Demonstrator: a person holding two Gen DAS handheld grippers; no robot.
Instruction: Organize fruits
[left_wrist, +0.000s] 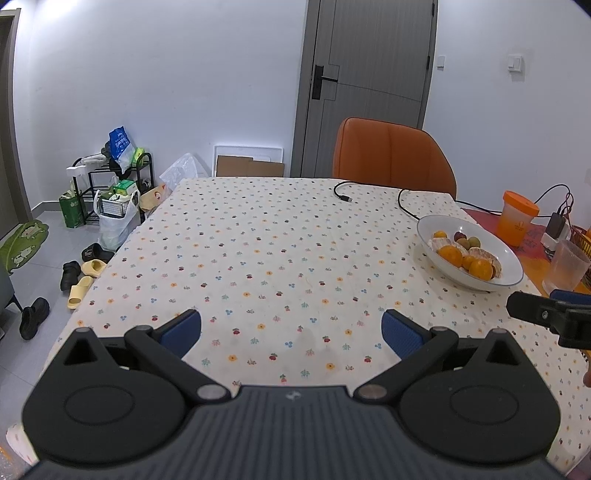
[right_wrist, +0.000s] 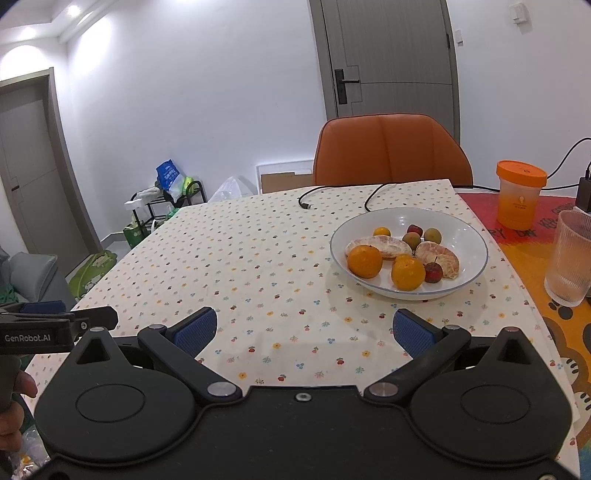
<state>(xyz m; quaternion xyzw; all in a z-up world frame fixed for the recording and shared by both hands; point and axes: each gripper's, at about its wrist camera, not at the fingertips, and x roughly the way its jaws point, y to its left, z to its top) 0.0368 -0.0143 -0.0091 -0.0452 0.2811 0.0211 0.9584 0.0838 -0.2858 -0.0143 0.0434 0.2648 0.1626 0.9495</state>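
A white bowl (right_wrist: 472, 236) on the flowered tablecloth (right_wrist: 258, 258) holds two oranges (right_wrist: 365, 261), peeled citrus pieces (right_wrist: 439, 255), small red fruits (right_wrist: 433, 272) and small green-brown fruits (right_wrist: 411, 239). In the left wrist view the same bowl (left_wrist: 506, 254) sits at the far right. My left gripper (left_wrist: 291, 328) is open over bare cloth, well left of the bowl. My right gripper (right_wrist: 304, 328) is open too, just short of the bowl, with nothing between its fingers. Each gripper's tip shows at the edge of the other's view.
An orange chair (right_wrist: 391, 151) stands behind the table. A black cable (right_wrist: 310, 201) lies near the far edge. Right of the bowl are an orange-lidded cup (right_wrist: 519, 194) and a ribbed glass (right_wrist: 569, 258). Shoes (left_wrist: 70, 275), bags and a rack (left_wrist: 110, 184) crowd the floor at left.
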